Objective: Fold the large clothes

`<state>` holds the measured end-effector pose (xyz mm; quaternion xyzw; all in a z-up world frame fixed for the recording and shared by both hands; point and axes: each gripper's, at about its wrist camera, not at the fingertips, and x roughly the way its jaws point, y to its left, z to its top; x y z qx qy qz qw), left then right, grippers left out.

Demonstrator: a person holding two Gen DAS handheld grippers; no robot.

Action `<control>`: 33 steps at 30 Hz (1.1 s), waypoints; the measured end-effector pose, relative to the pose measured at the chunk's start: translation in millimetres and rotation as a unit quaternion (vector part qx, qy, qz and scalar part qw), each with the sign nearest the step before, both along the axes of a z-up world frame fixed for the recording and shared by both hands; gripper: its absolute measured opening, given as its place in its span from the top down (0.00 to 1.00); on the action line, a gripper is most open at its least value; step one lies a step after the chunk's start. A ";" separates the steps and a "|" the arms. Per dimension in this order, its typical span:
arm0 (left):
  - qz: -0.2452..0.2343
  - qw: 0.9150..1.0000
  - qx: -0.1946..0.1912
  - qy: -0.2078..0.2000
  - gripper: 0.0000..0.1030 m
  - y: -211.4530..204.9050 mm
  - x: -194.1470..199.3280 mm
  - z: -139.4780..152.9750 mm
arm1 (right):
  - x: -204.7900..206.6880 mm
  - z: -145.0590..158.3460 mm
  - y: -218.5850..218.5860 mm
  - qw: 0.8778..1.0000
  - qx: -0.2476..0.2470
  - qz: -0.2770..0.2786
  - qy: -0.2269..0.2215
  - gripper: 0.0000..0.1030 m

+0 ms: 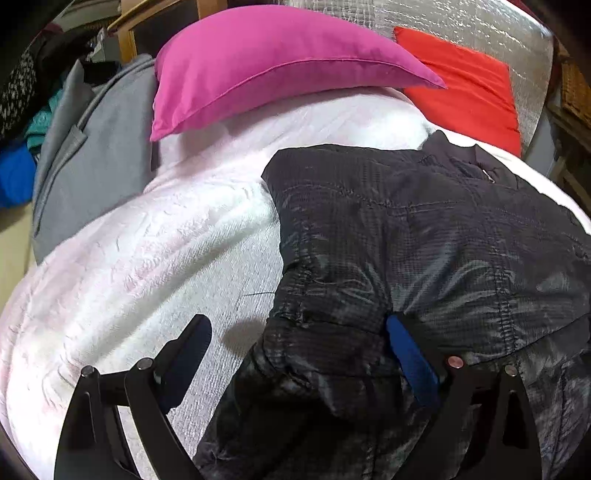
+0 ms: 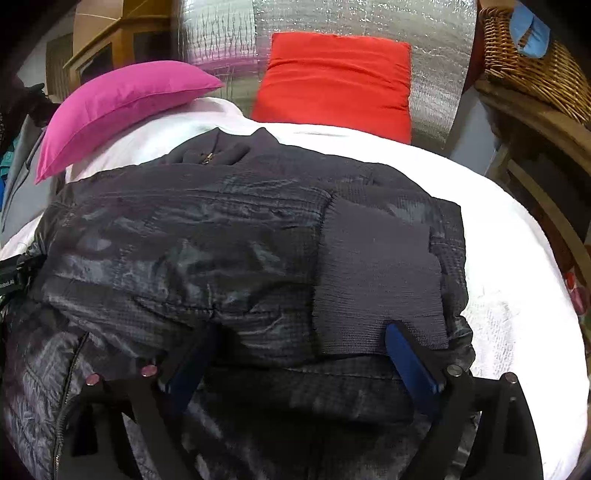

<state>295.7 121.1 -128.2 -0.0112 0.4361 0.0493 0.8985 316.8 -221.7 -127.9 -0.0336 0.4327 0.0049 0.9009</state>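
- Black and quilted, the jacket (image 1: 424, 236) is seen spread over a white bed cover (image 1: 155, 251), its zipped collar (image 2: 210, 157) turned toward the pillows.
- The left gripper (image 1: 299, 339) is seen with its jaws spread wide: the left finger (image 1: 184, 354) hangs over bare white cover, while the blue-padded right finger (image 1: 410, 354) lies against a fold of the jacket's lower part. Jacket cloth lies between the two fingers, but nothing is clamped.
- The right gripper (image 2: 299, 354) is likewise held wide open over the jacket; its blue pads (image 2: 410, 358) sit on either side of a bulge of fabric, the right one at the lower edge of the knitted cuff (image 2: 376, 288). No pinch on the cloth is shown.
- Open white cover is left to the jacket's left, and a narrower strip of it to the right, up to the bed's edge.
- A grey garment (image 1: 92, 158) is draped off the bed's left side.
- Behind the jacket a pink pillow (image 1: 266, 70) and a red pillow (image 2: 336, 81) are set against a silvery foil sheet (image 2: 436, 48).
- At far right a wicker basket (image 2: 532, 66) is stood on a wooden shelf (image 2: 535, 122), with something blue (image 2: 530, 31) showing at its top.
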 end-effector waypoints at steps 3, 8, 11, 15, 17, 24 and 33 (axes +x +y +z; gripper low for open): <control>0.009 1.000 0.001 -0.001 0.08 -1.7 -6.0 14.8 | -2.6 9.2 0.4 1.000 0.005 -0.004 0.004 0.09; 0.007 0.998 0.002 -0.065 0.08 -7.9 -23.7 46.7 | -10.7 45.0 -15.8 0.997 0.065 -0.018 -0.050 0.09; 0.019 0.998 0.028 -0.057 0.08 -10.1 -21.5 40.7 | 0.2 38.4 -22.8 0.997 0.055 -0.032 -0.037 0.09; 0.033 0.999 0.041 -0.004 0.08 -3.5 -12.1 11.1 | 7.4 8.3 -31.4 0.998 0.043 -0.040 0.004 0.09; 0.038 0.999 0.025 -0.003 0.07 1.1 -12.3 8.8 | 7.3 9.8 -28.8 0.999 0.033 -0.035 -0.002 0.09; 0.046 0.998 0.017 -0.040 0.08 -10.7 -9.3 43.5 | 13.4 43.7 -37.6 0.995 0.080 -0.038 -0.038 0.08; -0.002 1.000 0.011 -0.020 0.08 -72.0 33.2 33.5 | 70.7 10.7 -56.4 0.993 0.095 -0.073 0.022 0.08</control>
